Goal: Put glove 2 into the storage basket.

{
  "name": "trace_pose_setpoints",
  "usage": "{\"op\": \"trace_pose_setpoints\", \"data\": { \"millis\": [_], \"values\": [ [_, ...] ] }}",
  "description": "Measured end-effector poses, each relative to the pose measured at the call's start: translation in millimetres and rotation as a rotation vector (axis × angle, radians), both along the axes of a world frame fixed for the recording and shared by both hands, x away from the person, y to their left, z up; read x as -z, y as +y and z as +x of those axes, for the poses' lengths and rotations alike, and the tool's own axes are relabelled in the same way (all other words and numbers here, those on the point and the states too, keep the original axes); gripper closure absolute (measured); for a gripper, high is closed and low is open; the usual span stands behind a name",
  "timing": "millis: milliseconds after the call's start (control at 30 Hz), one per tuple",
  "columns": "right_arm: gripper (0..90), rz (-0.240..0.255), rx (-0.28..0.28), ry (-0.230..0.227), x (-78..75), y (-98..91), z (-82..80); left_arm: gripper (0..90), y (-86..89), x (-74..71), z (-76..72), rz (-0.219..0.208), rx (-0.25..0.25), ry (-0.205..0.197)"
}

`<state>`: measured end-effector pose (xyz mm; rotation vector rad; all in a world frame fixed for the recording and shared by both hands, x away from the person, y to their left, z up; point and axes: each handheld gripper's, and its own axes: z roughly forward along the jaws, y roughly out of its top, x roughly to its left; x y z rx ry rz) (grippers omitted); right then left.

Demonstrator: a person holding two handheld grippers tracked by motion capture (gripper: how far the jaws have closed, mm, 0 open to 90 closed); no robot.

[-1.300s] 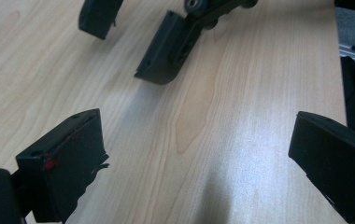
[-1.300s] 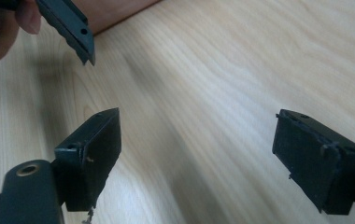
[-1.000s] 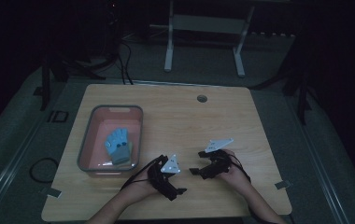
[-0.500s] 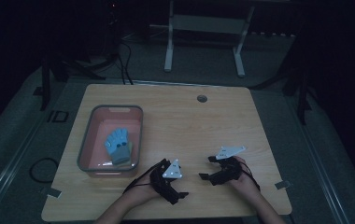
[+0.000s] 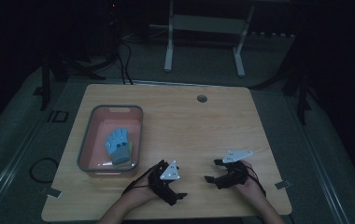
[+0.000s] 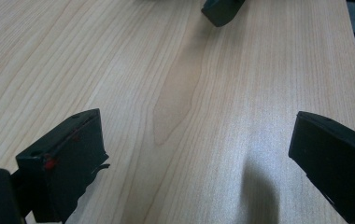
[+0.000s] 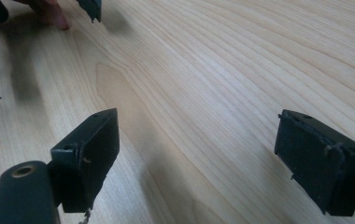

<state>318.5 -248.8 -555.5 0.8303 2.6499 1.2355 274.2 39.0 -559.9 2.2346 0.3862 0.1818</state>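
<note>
My left gripper (image 5: pixel 181 183) rests low over the wooden table (image 5: pixel 194 126) near its front edge, held in a hand, with a grey plate on top. In the left gripper view the left gripper (image 6: pixel 196 130) stands open over bare wood. My right gripper (image 5: pixel 211 170) sits a short way to the right, pointing left towards the other one. Its jaws are wide apart in the right gripper view, where the right gripper (image 7: pixel 199 123) holds nothing. A blue glove (image 5: pixel 118 145) lies in a pink bin (image 5: pixel 88 135) at the table's left.
A round cable hole (image 5: pixel 202 98) sits near the table's far edge. Beyond the table a metal stand (image 5: pixel 203 28) rises in the dark. A cable loop (image 5: pixel 45 169) lies on the floor at the left. Tape tabs mark the front corners.
Both hands have drawn back towards the table's front edge. The right gripper has moved to the right and nearer; the left one has shifted only slightly.
</note>
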Motion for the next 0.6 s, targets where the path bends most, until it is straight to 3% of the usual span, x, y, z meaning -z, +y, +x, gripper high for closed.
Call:
{"op": "trace_pose_setpoints", "data": {
  "millis": [333, 600],
  "values": [
    [14.0, 0.021, 0.044, 0.000, -0.1, -11.2, -1.8, 3.8, 7.6, 3.8, -7.8, -0.020, -0.006, 0.012],
    [14.1, 0.008, 0.050, -0.013, 2.0, -10.8, -2.1, 3.8, 11.4, 6.5, -13.8, -0.042, -0.010, 0.013]
  ]
}}
